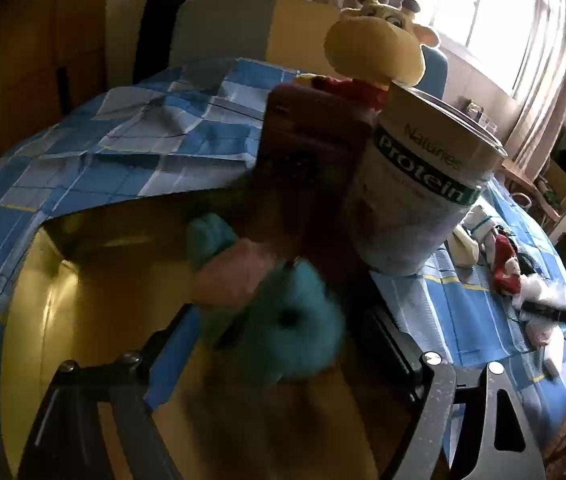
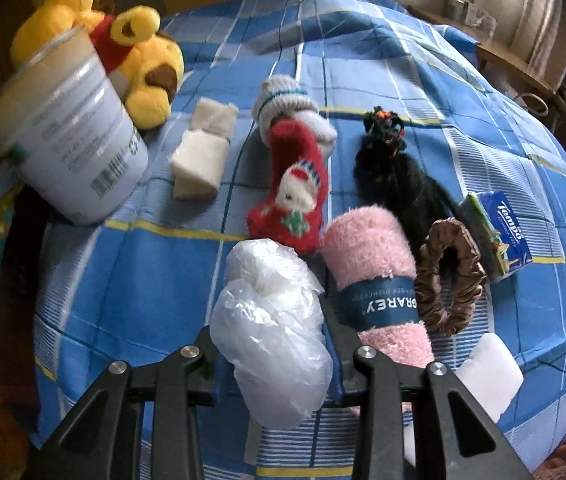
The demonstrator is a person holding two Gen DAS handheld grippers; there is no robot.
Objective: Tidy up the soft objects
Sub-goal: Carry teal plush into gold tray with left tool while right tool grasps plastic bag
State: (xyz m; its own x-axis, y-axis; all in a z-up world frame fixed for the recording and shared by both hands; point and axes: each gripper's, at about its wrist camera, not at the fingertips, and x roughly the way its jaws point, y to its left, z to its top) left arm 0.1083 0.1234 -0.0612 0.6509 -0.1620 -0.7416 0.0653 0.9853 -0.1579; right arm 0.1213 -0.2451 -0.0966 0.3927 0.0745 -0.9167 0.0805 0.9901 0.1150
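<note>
— What is the biggest thing under you?

— The bed (image 2: pixel 363 56), under a blue checked cover; everything soft lies on it. At its near left edge, in my left view, a brown cardboard box (image 1: pixel 43 280) stands open beside the bed.

— And on the bed?

— A yellow plush toy (image 2: pixel 143 60) with a red scarf at the far left; touching it in front, a white protein tub (image 2: pixel 71 136), tilted. Then a folded cream cloth (image 2: pixel 199 152); a red Christmas sock (image 2: pixel 291 200) lying over a grey knitted sock (image 2: pixel 283 100); a black fuzzy piece (image 2: pixel 395 168) to their right.

— Nearer you?

— A rolled pink towel (image 2: pixel 375 264) with a blue paper band; a brown satin scrunchie (image 2: pixel 451 276) touching its right side; a Tempo tissue pack (image 2: pixel 499 232) just beyond that.

— Your right fingers?

— My right gripper (image 2: pixel 279 344) is clamped on a crumpled clear plastic bag (image 2: pixel 271 320), one finger pressing on each side; the bag sits just left of the towel.

— Your left?

— My left gripper (image 1: pixel 279 360) has its fingers spread well apart over the box; a teal fluffy toy (image 1: pixel 291 320) with a pink part sits between them, blurred, and neither finger presses it; whether it rests on the box floor I cannot tell.
</note>
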